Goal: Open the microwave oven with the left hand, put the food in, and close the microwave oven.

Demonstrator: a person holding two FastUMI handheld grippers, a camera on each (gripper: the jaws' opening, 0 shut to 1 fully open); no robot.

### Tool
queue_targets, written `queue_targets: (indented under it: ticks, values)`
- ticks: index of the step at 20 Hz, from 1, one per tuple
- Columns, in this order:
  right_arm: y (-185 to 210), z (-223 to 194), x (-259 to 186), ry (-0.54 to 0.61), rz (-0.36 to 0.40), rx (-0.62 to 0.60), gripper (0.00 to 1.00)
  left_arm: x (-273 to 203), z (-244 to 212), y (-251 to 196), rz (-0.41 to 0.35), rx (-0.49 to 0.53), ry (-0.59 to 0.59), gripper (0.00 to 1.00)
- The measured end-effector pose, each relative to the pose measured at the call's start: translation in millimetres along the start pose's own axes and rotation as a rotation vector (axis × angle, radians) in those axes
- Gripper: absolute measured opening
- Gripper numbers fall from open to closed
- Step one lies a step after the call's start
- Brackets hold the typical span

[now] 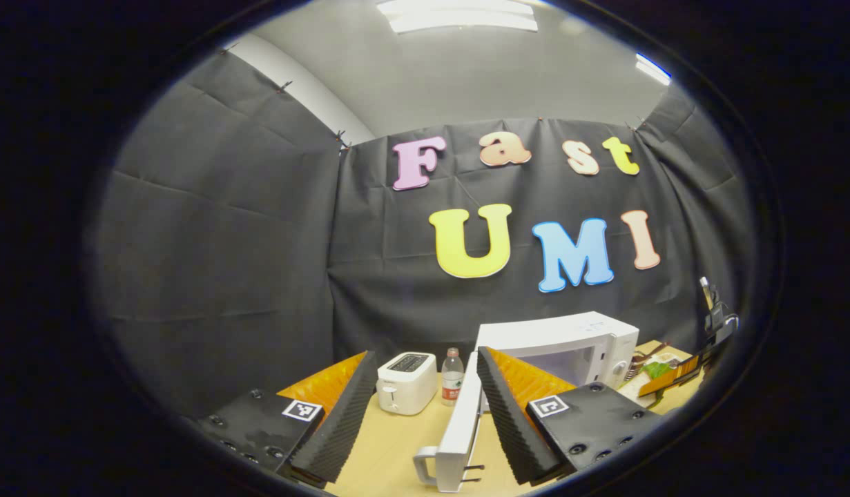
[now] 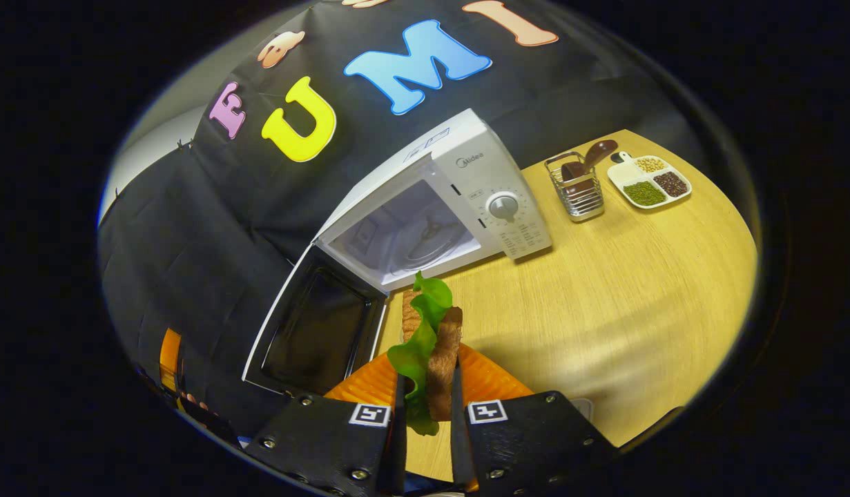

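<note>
The white microwave [image 2: 480,172] stands with its door [image 2: 314,324] swung wide to the left, and the glass turntable [image 2: 414,238] shows inside the cavity. My right gripper [image 2: 428,373] is shut on a sandwich [image 2: 438,338] of brown bread and green lettuce, held upright above the table just in front of the cavity. In the left gripper view my left gripper [image 1: 425,366] is open. The door's edge and handle [image 1: 459,431] stand between its fingers, near the right finger [image 1: 507,414]. The right gripper with the sandwich [image 1: 663,373] shows at the far right.
A white toaster [image 1: 406,382] and a small water bottle [image 1: 452,376] stand left of the microwave [image 1: 570,345]. A wire basket with wooden spoons [image 2: 580,186] and a divided dish of grains [image 2: 649,181] sit right of it on the wooden table [image 2: 625,304].
</note>
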State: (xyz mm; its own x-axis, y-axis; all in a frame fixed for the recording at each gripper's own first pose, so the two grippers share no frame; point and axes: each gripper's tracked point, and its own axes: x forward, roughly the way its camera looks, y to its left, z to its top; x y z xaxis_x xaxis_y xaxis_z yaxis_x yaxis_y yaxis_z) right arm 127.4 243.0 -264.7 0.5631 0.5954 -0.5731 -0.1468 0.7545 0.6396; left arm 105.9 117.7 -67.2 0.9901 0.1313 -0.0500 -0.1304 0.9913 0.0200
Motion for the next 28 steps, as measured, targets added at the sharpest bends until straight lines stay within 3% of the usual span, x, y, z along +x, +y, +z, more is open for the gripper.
queue_targets:
  ticks: [9, 16, 28]
  values:
    - [41, 34, 79, -0.156, 0.030, 0.038, 0.26, 26, -10, 65, 0.060, 0.042, 0.015, 0.93]
    - [46, 45, 140, -0.229, -0.018, 0.038, 0.27, 40, -19, 121, 0.124, 0.040, 0.029, 0.93]
    - [45, 91, 238, -0.404, -0.047, 0.169, 0.27, 34, -45, 203, 0.261, 0.075, 0.113, 0.94]
